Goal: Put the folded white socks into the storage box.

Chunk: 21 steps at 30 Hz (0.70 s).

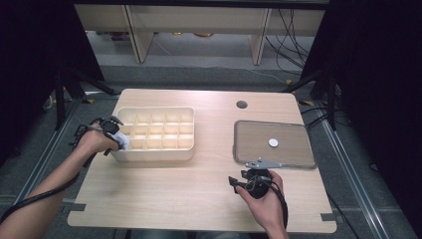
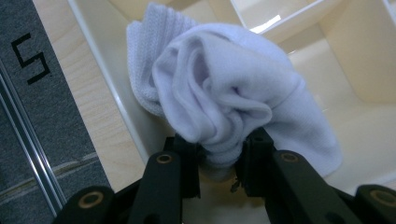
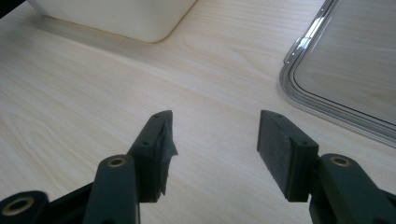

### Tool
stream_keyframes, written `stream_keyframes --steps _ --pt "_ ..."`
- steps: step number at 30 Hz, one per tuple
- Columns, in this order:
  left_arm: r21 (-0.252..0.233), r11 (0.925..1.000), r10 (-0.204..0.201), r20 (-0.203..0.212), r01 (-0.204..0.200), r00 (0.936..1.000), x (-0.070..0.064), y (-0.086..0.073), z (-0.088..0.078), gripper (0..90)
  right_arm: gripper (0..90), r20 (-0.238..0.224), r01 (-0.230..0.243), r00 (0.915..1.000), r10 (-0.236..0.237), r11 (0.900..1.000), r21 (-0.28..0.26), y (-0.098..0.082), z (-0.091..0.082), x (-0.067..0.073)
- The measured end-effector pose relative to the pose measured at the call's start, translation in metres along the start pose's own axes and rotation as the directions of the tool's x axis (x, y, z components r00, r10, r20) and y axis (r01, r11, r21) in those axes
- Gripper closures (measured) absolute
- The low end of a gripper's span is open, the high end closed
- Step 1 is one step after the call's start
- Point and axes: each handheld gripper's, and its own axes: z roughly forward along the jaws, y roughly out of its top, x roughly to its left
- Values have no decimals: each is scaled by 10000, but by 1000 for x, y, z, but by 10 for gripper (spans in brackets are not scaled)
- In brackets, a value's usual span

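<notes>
A bunched white sock [image 2: 224,98] hangs over the near-left corner cell of the cream divided organizer box [image 1: 185,130]. My left gripper [image 2: 219,154] is shut on the sock, its black jaws pinching the bundle's lower end. In the high view the left gripper [image 1: 118,140] sits at the box's left end with the sock [image 1: 122,141] showing white beside the hand. My right gripper [image 3: 215,140] stands open above bare tabletop, nothing between its jaws. From above, the right gripper [image 1: 249,175] lies just in front of the clear tray [image 1: 293,158].
The clear tray holds a small white round disc [image 1: 273,142]. The organizer's rounded corner [image 3: 140,23] and the tray rim [image 3: 299,88] flank the right gripper. A cable hole [image 1: 242,104] sits near the table's far edge. Bare wood spans the table's front.
</notes>
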Motion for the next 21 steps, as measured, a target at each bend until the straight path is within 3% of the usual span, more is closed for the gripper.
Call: stream_keyframes --steps 2,6,9,10,12,16,19,21 --pt "92 10000 33 13 -33 10000 0 1 0 723 462 -25 43 10000 -43 10000 5 0 0 -1" --pt "84 9999 -66 222 64 9997 2 1 -1 712 460 59 -426 9991 425 9990 144 0 -1 2" --pt "-87 9998 202 461 -198 9987 6 1 -5 698 459 -53 -54 10000 54 10000 -72 0 0 -2" --pt "-199 9996 -189 616 202 9979 5 0 -8 685 459 -18 -123 9999 123 9999 -33 0 0 -1" --pt "-188 9994 288 781 -274 9965 9 2 -18 638 458 15 -325 9995 324 9995 60 0 -2 0" --pt "-626 9980 131 980 -70 9951 13 4 -30 520 458 33 -403 9992 402 9991 93 0 -2 0" --pt "-861 9962 189 916 -110 9956 15 5 -36 499 458 14 -420 9991 420 9991 90 0 -2 0" --pt "-1013 9948 -2 1086 113 9941 15 7 -39 487 458 22 -399 9992 399 9992 90 0 -3 1"
